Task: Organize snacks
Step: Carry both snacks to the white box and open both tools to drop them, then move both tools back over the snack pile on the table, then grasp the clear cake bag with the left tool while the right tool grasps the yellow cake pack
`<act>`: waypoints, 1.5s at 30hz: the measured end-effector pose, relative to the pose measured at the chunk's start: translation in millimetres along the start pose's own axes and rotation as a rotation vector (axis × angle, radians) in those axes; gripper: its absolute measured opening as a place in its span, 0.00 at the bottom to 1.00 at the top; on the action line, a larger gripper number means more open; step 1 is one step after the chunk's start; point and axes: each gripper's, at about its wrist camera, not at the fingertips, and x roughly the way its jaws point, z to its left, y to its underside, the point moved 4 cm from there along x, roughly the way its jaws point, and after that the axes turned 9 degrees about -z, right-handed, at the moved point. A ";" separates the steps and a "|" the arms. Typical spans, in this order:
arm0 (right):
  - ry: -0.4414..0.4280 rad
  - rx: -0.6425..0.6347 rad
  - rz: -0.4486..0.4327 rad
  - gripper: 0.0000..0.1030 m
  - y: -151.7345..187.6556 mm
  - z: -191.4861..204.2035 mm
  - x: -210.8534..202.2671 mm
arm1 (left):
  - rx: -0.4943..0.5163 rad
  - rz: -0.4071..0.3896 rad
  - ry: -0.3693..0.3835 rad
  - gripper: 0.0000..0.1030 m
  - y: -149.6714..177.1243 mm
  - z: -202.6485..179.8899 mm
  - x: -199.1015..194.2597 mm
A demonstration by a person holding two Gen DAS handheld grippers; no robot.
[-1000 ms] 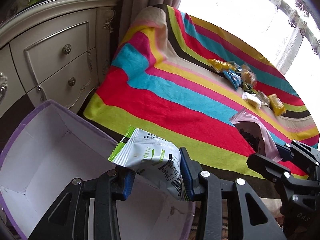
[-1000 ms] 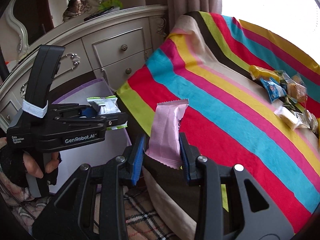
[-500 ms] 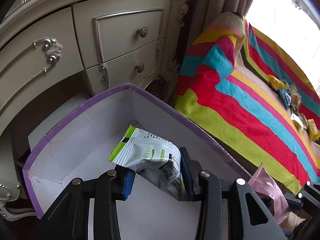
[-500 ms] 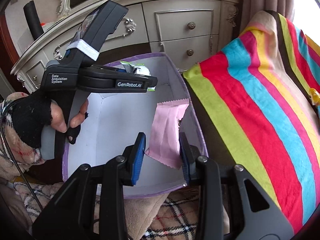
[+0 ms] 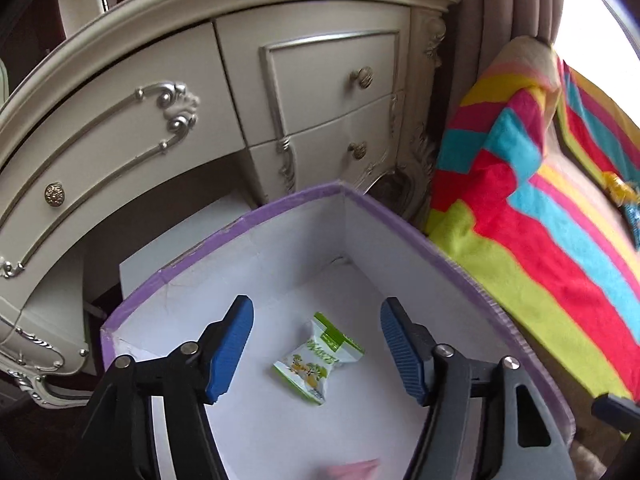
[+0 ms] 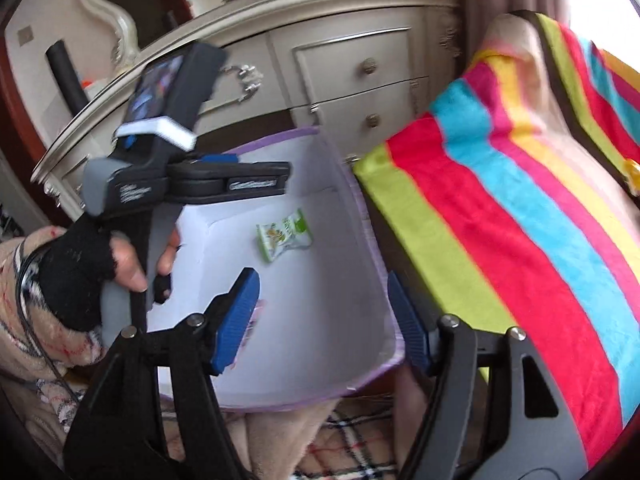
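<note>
Left wrist view: one crinkly green-and-white packet [image 5: 318,358] lies in the smooth purple-rimmed box [image 5: 280,208]; both grippers' ribbed blue jaws just opened, empty.

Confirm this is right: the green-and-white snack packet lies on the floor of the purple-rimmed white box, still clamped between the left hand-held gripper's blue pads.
Not quite. The green-and-white snack packet does lie on the floor of the purple-rimmed white box, but it is not clamped. The left wrist view shows the left hand-held gripper open, its jaws just having opened, blue pads clear of the packet.
</note>
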 end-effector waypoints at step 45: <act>0.929 0.350 -0.085 0.49 110.0 -422.4 -277.7 | -0.001 0.230 0.502 0.81 14.7 -499.6 3.0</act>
